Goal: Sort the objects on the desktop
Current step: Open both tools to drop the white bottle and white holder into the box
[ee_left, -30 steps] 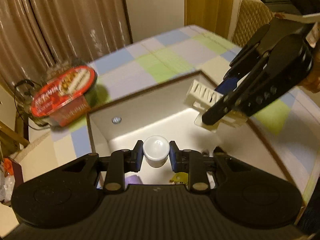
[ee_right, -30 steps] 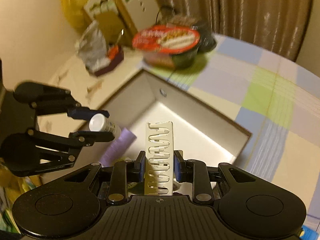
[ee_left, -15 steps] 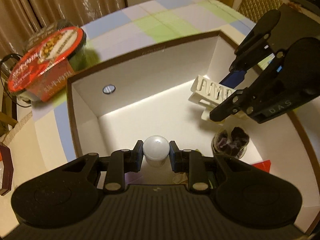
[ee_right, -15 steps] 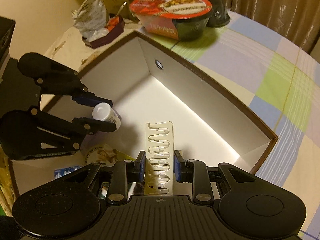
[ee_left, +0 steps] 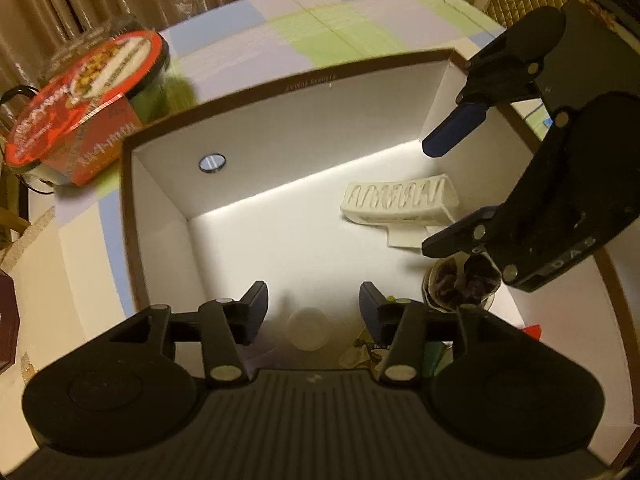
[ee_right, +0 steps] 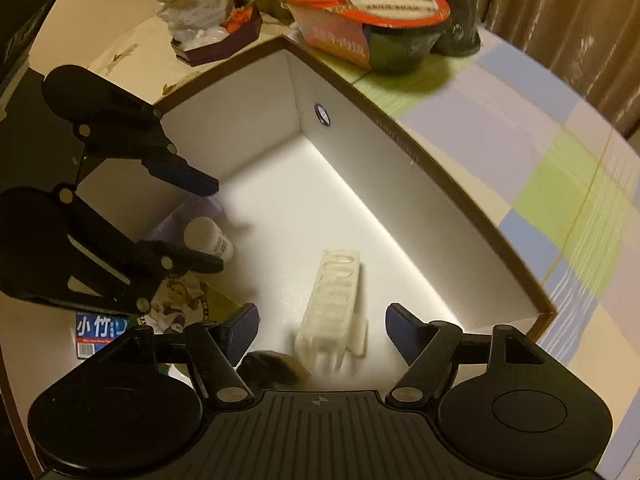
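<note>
Both grippers hang open over a white box with a brown rim [ee_left: 280, 80]. Under my left gripper [ee_left: 313, 302] a small white bottle [ee_left: 309, 328] shows blurred, free of the fingers. In the right wrist view the white bottle [ee_right: 210, 238] lies on its side by the box's left wall, between the spread fingers of the left gripper [ee_right: 218, 228]. A white slotted rack [ee_left: 400, 204] rests on the box floor. It lies just ahead of my right gripper [ee_right: 322, 328], where the rack [ee_right: 334, 300] touches neither finger. From the left wrist, the right gripper [ee_left: 452, 188] stands above the rack.
A red-lidded instant noodle bowl [ee_right: 372, 12] stands on the checked tablecloth beyond the box's far corner. Inside the box's near end lie a jar of dark pieces [ee_left: 460, 280], a cartoon card [ee_right: 180, 304], a blue-labelled pack [ee_right: 100, 330] and a purple item [ee_right: 188, 216].
Both grippers have opened. The white bottle left the left fingers and dropped into the box; the slotted rack left the right fingers and now lies on the box floor.
</note>
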`<state>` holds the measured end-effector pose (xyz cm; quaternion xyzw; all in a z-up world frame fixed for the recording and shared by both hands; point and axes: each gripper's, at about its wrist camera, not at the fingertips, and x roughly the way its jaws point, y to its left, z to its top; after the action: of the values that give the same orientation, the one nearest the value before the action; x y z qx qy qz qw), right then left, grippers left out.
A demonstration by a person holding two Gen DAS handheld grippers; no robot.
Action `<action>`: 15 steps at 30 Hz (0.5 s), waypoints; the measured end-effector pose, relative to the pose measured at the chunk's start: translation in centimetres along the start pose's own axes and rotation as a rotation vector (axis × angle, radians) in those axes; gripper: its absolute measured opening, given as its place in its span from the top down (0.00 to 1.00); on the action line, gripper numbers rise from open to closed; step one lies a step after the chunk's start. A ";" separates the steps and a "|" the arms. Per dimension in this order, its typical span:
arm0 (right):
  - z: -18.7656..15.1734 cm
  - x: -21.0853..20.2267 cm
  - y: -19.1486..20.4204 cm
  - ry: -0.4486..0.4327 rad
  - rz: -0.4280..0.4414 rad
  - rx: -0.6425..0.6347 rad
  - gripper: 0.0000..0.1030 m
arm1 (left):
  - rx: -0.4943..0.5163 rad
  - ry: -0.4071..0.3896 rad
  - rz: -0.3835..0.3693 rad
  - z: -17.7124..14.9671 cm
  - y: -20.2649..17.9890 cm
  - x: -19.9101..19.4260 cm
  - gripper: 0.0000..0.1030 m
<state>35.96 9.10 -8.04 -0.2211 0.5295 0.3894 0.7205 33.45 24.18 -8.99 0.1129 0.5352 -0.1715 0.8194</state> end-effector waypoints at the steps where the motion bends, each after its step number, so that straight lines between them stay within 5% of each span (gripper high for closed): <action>1: -0.2 -0.2 0.0 -0.002 -0.004 -0.006 0.29 | -0.008 -0.007 -0.006 -0.2 0.0 -0.4 0.51; 15: -2.1 -2.3 1.0 0.005 -0.016 -0.095 0.29 | -0.028 0.008 0.025 -1.8 -0.8 -2.9 0.36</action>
<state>33.62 7.38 -6.52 -0.2604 0.5102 0.4078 0.7110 30.57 24.53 -7.05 0.1085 0.5394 -0.1533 0.8208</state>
